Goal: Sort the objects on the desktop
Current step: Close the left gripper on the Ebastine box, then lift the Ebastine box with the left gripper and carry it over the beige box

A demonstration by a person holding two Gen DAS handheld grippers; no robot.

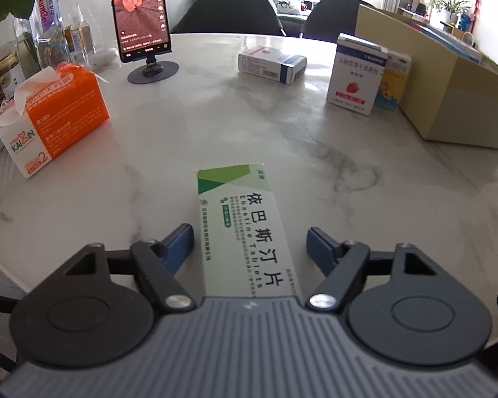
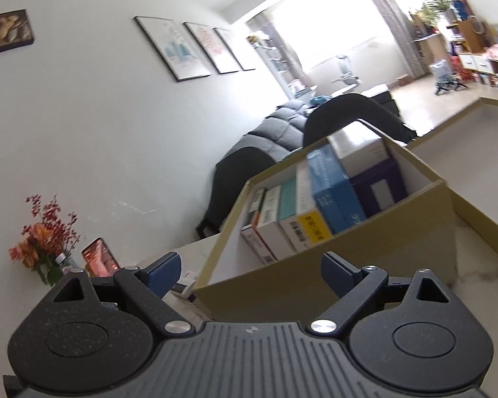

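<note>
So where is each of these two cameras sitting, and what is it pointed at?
Left wrist: on the left gripper, looking down at the white marble table; its blue fingers flank the green-and-white flat tablet box without touching it.
Right wrist: on the right gripper, tilted, facing the open tan cardboard box of packets; its blue fingers stand open and empty.
Shared: the tan cardboard box, the phone on its stand, and the dark chairs.

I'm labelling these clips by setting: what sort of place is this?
Most likely a home living-dining room: a grey padded sofa, three framed prints on the white wall, and a white marble-look dining table with dark chairs.
</note>
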